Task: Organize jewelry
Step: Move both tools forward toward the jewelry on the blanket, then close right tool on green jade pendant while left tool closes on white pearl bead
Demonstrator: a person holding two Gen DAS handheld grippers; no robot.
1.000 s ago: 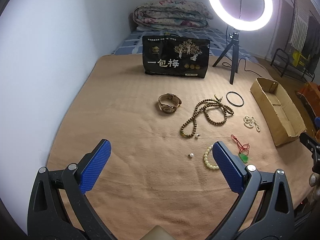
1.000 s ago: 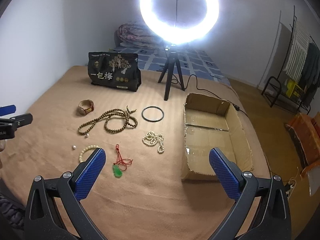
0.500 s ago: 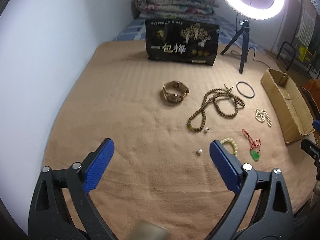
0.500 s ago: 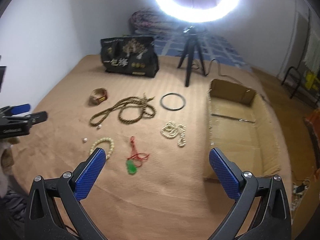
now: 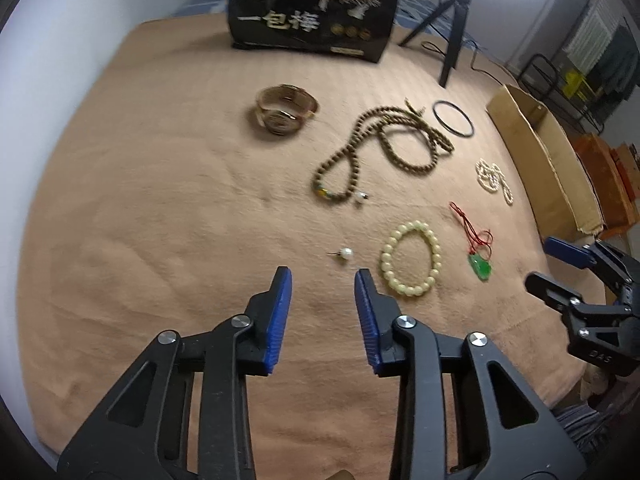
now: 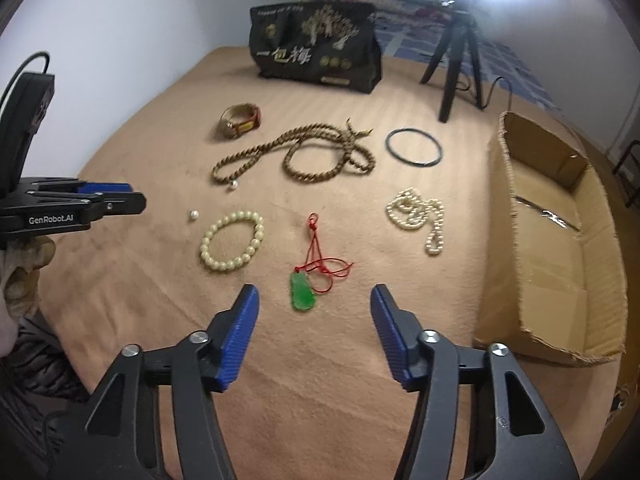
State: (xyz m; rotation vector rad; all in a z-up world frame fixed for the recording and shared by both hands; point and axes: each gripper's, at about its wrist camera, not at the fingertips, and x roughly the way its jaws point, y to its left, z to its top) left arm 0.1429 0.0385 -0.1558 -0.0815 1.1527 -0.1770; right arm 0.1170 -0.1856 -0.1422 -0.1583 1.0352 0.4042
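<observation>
1. Left tool (image 5: 323,276), jaws just narrowed but apart and empty, hung near the pearl stud (image 5: 345,254); centre it first
2. Right tool (image 6: 314,300), likewise half-closed and empty, framed the jade pendant (image 6: 303,292) on the bed (image 6: 160,160)

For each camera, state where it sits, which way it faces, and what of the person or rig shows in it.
Left wrist: on the left claw, tilted down at the tan blanket over the pearl earring; the right claw shows at the right edge.
Right wrist: on the right claw, tilted down over the green pendant, cardboard box to the right; the left claw and a gloved hand show at left.
Shared: cream bead bracelet, brown bead necklace, black bag.
</observation>
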